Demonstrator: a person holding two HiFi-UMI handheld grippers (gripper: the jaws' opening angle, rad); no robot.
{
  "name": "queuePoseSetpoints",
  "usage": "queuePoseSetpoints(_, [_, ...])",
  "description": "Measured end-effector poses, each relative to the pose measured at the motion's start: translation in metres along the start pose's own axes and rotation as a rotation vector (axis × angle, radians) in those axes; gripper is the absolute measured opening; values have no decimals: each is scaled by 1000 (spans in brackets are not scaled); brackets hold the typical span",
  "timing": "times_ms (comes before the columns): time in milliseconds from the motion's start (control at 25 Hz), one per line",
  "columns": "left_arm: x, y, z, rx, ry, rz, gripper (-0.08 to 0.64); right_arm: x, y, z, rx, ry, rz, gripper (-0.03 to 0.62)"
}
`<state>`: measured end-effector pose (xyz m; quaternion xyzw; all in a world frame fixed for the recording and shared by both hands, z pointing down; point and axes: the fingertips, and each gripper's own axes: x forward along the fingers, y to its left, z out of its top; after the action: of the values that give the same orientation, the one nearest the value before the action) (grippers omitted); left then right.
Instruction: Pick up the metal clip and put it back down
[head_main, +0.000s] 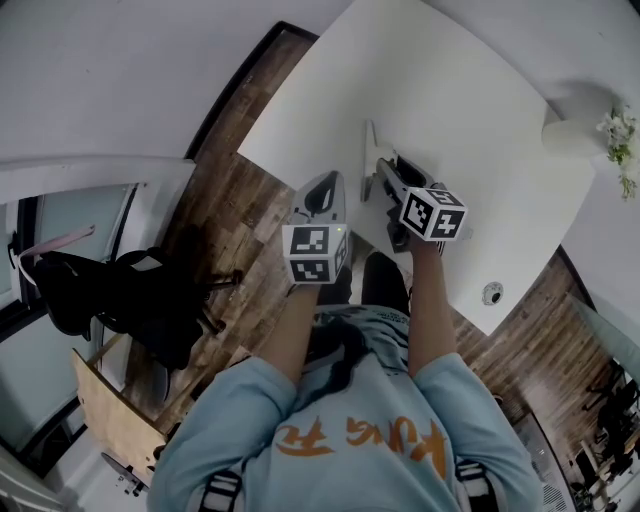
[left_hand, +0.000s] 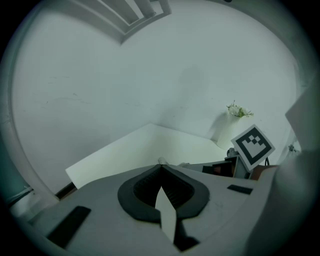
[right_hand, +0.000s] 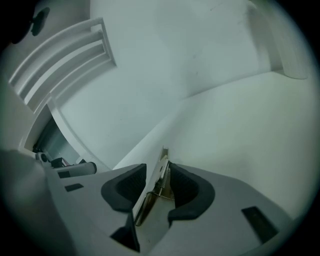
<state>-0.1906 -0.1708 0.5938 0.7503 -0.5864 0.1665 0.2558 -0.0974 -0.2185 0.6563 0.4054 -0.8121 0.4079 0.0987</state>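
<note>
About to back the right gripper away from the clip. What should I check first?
1. Right gripper jaws apart: ok.
2. Metal clip free of both pads: cannot tell; it stands between them, close against one.
3. Clip resting on the table: cannot tell.
4. Left gripper shut, holding nothing: ok.
5. Left gripper away from the clip: ok.
</note>
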Motion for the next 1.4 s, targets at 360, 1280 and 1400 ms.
queuePoseSetpoints(360, [-4, -1, 14, -5, -36, 6, 20, 4, 18, 4, -11, 58, 22, 32])
queuePoseSetpoints(1280, [-3, -105, 152, 115, -328, -162, 20, -212, 21, 189, -558, -494, -321, 26])
queuePoseSetpoints(1400, [3, -120, 160, 151, -328, -174, 20, -221, 10, 201, -543, -523, -337, 26])
